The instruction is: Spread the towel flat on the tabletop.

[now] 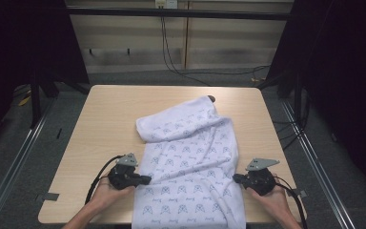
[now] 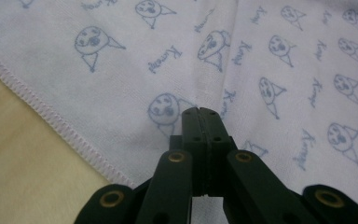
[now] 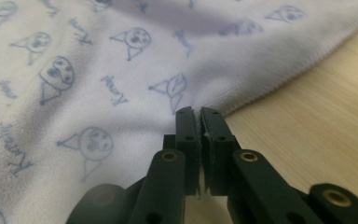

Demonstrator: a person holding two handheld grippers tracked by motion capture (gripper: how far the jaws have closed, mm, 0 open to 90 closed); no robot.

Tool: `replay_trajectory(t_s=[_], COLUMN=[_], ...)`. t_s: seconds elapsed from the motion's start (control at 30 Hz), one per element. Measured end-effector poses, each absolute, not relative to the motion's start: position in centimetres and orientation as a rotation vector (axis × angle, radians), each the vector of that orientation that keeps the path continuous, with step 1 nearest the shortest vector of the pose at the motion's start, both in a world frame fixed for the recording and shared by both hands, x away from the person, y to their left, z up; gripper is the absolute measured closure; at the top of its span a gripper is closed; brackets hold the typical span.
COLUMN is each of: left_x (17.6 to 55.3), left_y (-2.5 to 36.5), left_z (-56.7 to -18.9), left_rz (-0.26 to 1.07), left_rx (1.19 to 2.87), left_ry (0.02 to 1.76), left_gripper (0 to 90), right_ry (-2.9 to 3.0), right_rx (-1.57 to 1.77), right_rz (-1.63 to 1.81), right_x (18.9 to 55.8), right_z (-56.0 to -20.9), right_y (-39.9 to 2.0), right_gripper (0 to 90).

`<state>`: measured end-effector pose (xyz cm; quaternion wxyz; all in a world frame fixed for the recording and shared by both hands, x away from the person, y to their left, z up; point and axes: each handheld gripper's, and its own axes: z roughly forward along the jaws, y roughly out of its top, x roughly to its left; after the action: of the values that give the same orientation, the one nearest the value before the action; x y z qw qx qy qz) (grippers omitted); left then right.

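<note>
Two grippers pinching towel edges

Left gripper point(image 1: 144, 180) jaws pressed together on the towel point(image 1: 190, 162) at its left side; right gripper point(image 1: 236, 178) jaws clamped on the right hem. Towel, white with blue print, lies rumpled mid-table point(image 1: 105, 114), near end draped over the front edge.

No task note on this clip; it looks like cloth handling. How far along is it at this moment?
Done: little that shows. The white printed cloth lies rumpled, its far end folded over, its near end hanging off the table. In hand: the left gripper and right gripper sit at opposite side edges of the cloth, jaws closed; whether they pinch fabric is unclear. Left: any spreading or neat folding.
</note>
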<state>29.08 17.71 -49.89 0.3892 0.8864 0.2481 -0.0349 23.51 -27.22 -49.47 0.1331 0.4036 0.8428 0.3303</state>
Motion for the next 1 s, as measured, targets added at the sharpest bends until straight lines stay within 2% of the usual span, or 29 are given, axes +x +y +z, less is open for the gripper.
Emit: replay_trajectory(t_s=[0.23, 0.27, 0.37, 0.43, 0.5, 0.57, 0.63, 0.73, 0.77, 0.8, 0.9, 0.97, 1.0], left_x=[27.8, 27.1, 26.1, 25.3, 25.2, 25.6, 26.6, 29.7, 29.7, 31.1, 33.2, 33.9, 34.9], left_y=[17.4, 17.0, 16.8, 16.9, 17.2, 17.4, 17.7, 17.5, 17.5, 16.9, 16.5, 16.4, 16.3], left_z=[-49.8, -49.8, -49.6, -49.3, -49.1, -48.8, -48.5, -48.6, -48.6, -48.8, -49.4, -49.5, -49.7], left_rz=[-0.14, -0.159, -0.192, -0.247, -0.255, -0.242, -0.198, -0.123, -0.123, -0.07, -0.071, -0.081, -0.036], left_rx=[2.247, 2.26, 2.288, 2.297, 2.269, 2.233, 2.185, 2.128, 2.128, 2.168, 2.149, 2.156, 2.177], left_ry=[0.607, 0.577, 0.543, 0.505, 0.499, 0.518, 0.564, 0.653, 0.653, 0.647, 0.692, 0.7, 0.711], left_gripper=[77.9, 77.9, 83.1, 89.4, 90.0, 90.0, 84.2, 80.2, 79.0, 78.9, 78.6, 73.4, 71.0], right_ry=[2.43, 2.462, 2.494, 2.477, 2.444, 2.426, 2.429, 2.417, 2.417, 2.415, 2.42, 2.427, 2.425], right_rx=[1.239, 1.236, 1.235, 1.225, 1.226, 1.238, 1.233, 1.219, 1.219, 1.204, 1.205, 1.212, 1.194], right_rz=[1.031, 1.037, 1.045, 1.1, 1.154, 1.179, 1.181, 1.208, 1.208, 1.208, 1.192, 1.197, 1.184], right_x=[21.1, 19.6, 18.1, 16.9, 17.0, 17.7, 18.3, 21.4, 21.4, 23.1, 26.0, 27.0, 28.6], right_z=[-48.7, -48.5, -48.5, -48.0, -47.7, -47.7, -47.8, -47.7, -47.7, -47.7, -47.4, -47.3, -47.3], right_y=[-29.5, -29.9, -30.0, -30.3, -30.4, -30.3, -30.1, -29.0, -29.0, -28.3, -27.1, -26.6, -25.8], right_gripper=[88.0, 88.0, 87.6, 79.6, 72.9, 69.1, 67.5, 64.4, 64.4, 62.5, 57.7, 57.2, 55.6])
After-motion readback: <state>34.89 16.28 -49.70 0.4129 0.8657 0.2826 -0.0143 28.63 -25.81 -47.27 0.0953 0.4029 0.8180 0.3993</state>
